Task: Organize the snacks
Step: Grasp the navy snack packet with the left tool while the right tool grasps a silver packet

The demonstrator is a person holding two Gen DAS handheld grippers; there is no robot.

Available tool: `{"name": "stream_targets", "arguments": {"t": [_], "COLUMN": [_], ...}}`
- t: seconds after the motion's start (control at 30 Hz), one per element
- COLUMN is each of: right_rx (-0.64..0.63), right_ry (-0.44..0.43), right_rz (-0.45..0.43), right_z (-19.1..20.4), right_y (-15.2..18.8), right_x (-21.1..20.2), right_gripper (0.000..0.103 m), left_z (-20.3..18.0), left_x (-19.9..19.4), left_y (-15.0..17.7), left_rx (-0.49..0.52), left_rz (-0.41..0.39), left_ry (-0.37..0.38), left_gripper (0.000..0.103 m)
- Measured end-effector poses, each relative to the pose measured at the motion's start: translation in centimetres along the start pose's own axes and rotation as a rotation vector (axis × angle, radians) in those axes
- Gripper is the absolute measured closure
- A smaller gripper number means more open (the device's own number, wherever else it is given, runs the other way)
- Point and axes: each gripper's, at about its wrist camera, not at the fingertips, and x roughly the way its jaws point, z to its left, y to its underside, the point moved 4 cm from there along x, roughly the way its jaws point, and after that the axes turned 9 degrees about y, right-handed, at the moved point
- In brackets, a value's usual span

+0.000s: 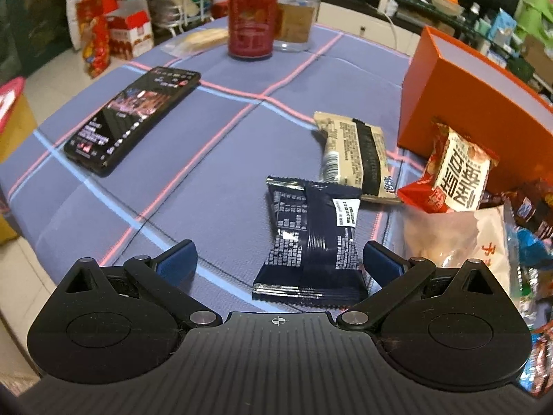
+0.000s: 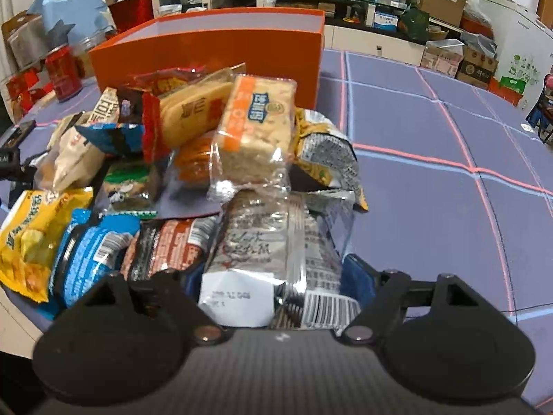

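Right gripper [image 2: 276, 276] grips the clear-wrapped snack [image 2: 273, 259] over the pile; left gripper [image 1: 278, 259] hangs wide around the navy packet [image 1: 311, 238] on the tabletop [image 1: 214, 180]. I'd lift straight, then clear the orange box [image 2: 214, 52] rim.

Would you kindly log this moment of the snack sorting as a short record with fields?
surface: blue checked tablecloth
left gripper: open, fingers either side of a dark navy foil snack packet lying flat
right gripper: fingers straddle a clear silver-printed snack packet; contact cannot be told
container: open orange cardboard box, behind the snack pile
pile: mixed wrapped snacks, a clear-wrapped rice cracker block on top
bystanders: black smartphone, red drink can
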Motion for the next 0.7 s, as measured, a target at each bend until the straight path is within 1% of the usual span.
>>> {"name": "stream_targets", "arguments": {"t": [0.17,0.4,0.47,0.7], "right_rx": [-0.015,-0.004,0.0,-0.003], "right_ry": [0.009,0.006,0.004,-0.003], "right_rz": [-0.003,0.013,0.016,0.021], "right_z": [0.4,0.3,0.3,0.3], "right_y": [-0.1,-0.3,-0.4,-0.4], "right_x": [-0.1,0.2,0.3,0.3], "right_gripper": [0.025,0.026,0.028,0.029], "left_z": [-0.7,-0.7,-0.6,-0.5], "left_x": [1.2,1.3,1.3,1.0], "left_y": [-0.2,-0.3,-0.4,-0.2], "left_rx": [0.084,0.08,0.073,0.08], "left_rz": [-0.011,-0.005,-0.002,0.004], "left_ry": [-0.047,-0.041,-0.039,-0.032], "left_gripper": [0.015,0.015,0.015,0.015]}}
